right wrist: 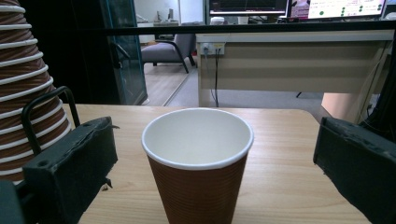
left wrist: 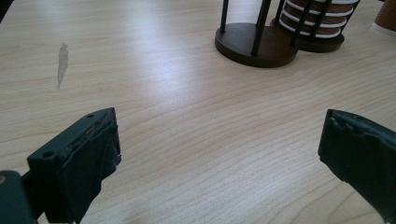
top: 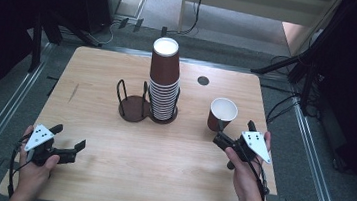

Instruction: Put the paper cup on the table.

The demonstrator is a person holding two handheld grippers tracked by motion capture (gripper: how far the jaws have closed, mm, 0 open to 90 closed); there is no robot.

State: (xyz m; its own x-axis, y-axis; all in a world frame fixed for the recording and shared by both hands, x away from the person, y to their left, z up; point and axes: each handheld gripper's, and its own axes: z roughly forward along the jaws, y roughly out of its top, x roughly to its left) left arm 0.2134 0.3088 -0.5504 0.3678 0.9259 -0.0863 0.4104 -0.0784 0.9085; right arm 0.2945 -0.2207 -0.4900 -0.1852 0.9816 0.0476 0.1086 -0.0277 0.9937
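Note:
A single brown paper cup [top: 222, 114] with a white inside stands upright on the right part of the wooden table [top: 110, 158]. My right gripper [top: 234, 133] sits just behind it, open, its jaws wide on either side of the cup [right wrist: 198, 163] without touching it. A tall stack of upside-down brown cups [top: 164, 79] fills the right ring of a dark two-ring holder [top: 134, 107]; the left ring is empty. At the near left my left gripper [top: 68, 137] rests low over the table, open, nothing between its jaws, which point toward the holder [left wrist: 256, 41].
A small round hole [top: 203, 80] is in the table's far right part. A pale scuff mark [left wrist: 61, 60] lies on the wood at the left. Dark stands and cables surround the table on the floor.

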